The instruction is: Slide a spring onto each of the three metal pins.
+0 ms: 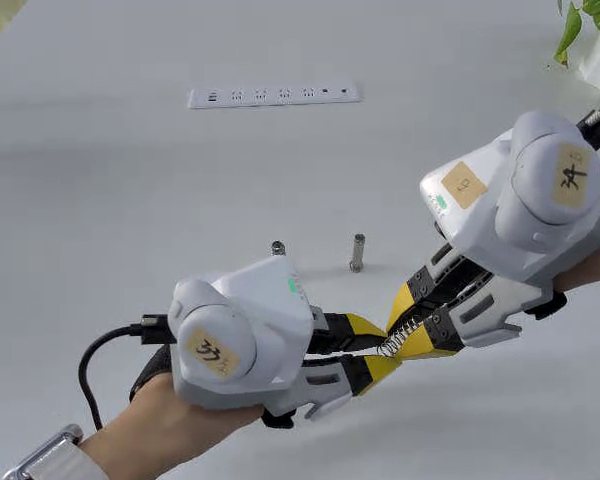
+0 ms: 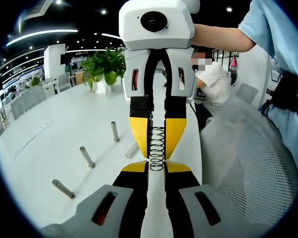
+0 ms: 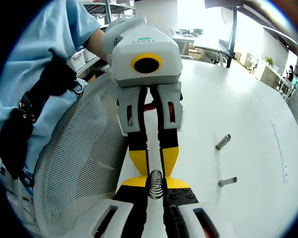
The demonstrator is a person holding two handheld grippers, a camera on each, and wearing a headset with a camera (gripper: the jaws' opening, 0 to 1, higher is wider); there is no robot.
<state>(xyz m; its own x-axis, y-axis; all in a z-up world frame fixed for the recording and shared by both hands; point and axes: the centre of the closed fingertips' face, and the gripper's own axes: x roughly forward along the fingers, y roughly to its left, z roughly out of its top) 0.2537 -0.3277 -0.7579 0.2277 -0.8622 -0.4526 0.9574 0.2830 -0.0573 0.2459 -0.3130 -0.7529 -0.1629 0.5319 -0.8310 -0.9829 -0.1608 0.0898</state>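
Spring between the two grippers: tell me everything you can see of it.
The spring is a thin, open-wound coil of bright bare metal wire. It is held clear above the white table and lies lengthwise between the yellow-tipped jaws of the right gripper, which close on it. Its other end reaches the jaw tips of the left gripper; whether those pinch it is unclear.

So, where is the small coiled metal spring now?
Head view, right of centre: the coiled metal spring is pinched between the jaws of the left gripper and the right gripper, nearer than the upright metal pin.
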